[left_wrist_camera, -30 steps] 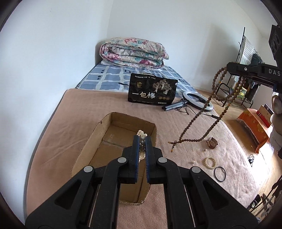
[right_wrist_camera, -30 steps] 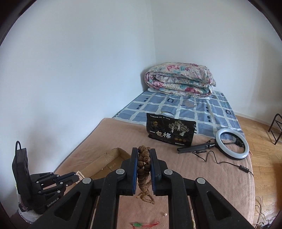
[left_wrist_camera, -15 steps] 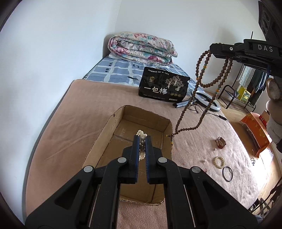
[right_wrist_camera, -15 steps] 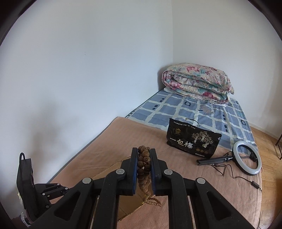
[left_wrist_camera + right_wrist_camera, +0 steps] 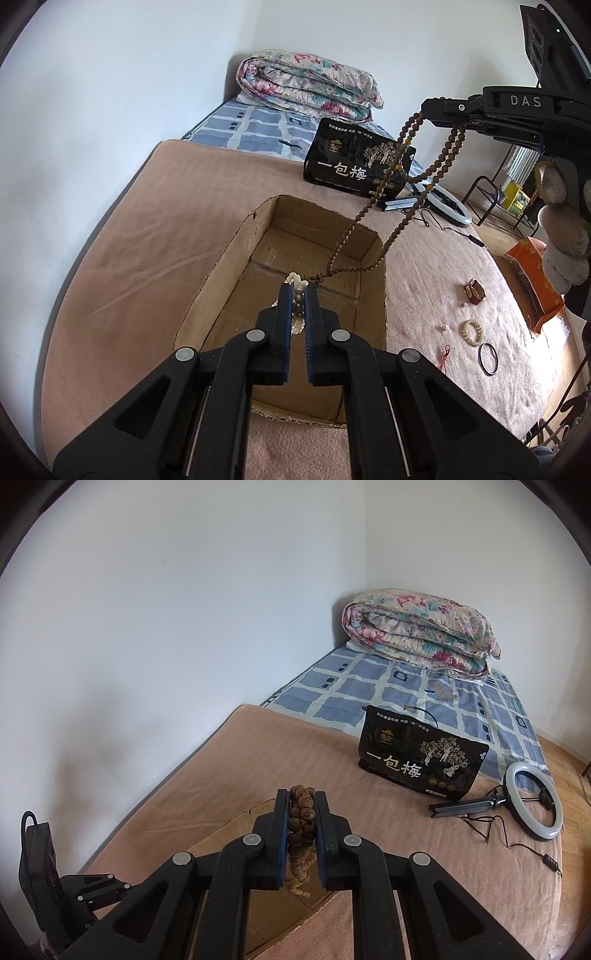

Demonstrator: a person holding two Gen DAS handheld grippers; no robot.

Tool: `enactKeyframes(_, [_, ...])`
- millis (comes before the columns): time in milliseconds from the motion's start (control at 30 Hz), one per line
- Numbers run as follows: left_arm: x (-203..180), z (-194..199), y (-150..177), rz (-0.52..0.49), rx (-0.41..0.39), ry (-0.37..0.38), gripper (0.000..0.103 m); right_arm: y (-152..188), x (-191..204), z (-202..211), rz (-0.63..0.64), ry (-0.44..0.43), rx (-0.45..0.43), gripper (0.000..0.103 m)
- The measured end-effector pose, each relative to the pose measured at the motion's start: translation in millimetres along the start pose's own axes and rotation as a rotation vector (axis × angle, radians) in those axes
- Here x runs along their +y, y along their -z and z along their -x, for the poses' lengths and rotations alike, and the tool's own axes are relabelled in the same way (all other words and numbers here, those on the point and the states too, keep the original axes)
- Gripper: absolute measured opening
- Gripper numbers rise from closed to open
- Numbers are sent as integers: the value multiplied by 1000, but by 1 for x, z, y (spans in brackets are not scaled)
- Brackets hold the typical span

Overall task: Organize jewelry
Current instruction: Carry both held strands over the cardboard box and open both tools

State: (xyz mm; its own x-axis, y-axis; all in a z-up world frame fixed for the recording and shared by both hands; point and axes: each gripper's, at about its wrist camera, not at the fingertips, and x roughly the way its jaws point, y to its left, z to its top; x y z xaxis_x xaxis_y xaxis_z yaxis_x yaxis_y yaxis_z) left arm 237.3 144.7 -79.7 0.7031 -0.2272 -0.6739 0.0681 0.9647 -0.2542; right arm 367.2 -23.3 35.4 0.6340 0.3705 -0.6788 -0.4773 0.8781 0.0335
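My left gripper (image 5: 296, 290) is shut on a white bead bracelet (image 5: 296, 278) and holds it over the open cardboard box (image 5: 221, 266) on the bed. My right gripper (image 5: 301, 799) is shut on a long brown bead necklace (image 5: 301, 821). In the left wrist view the right gripper (image 5: 428, 107) is high at the upper right, and the necklace (image 5: 373, 195) hangs from it with its lower loop over the box. A pale bead bracelet (image 5: 472, 332), a black ring band (image 5: 487, 359), a red-brown piece (image 5: 474, 291) and a red cord (image 5: 445, 357) lie right of the box.
A black snack bag (image 5: 354, 166) stands behind the box, with a ring light (image 5: 533, 805) and its cable beside it. A folded floral quilt (image 5: 421, 631) lies at the far end by the wall. The bed edge drops off to the right.
The right gripper has carried the brown necklace leftward until its lower loop hangs over the box. The left gripper has moved forward over the box, still holding the white bracelet.
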Motion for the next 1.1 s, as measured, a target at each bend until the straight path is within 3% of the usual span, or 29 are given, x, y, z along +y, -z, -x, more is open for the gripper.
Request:
enactKeyframes(567, [-6, -32, 28, -42, 73, -32, 4, 42, -13, -63, -65, -40, 124, 10])
enactKeyframes(1000, [-10, -36, 32, -50, 80, -46, 4, 70, -14, -87, -87, -69, 200, 11])
enactKeyframes(1067, [-10, -36, 32, -51, 78, -52, 4, 72, -14, -88, -87, -67, 206, 16])
enactKeyframes(1100, [-10, -36, 32, -50, 81, -53, 4, 74, -14, -88, -86, -64, 204, 26])
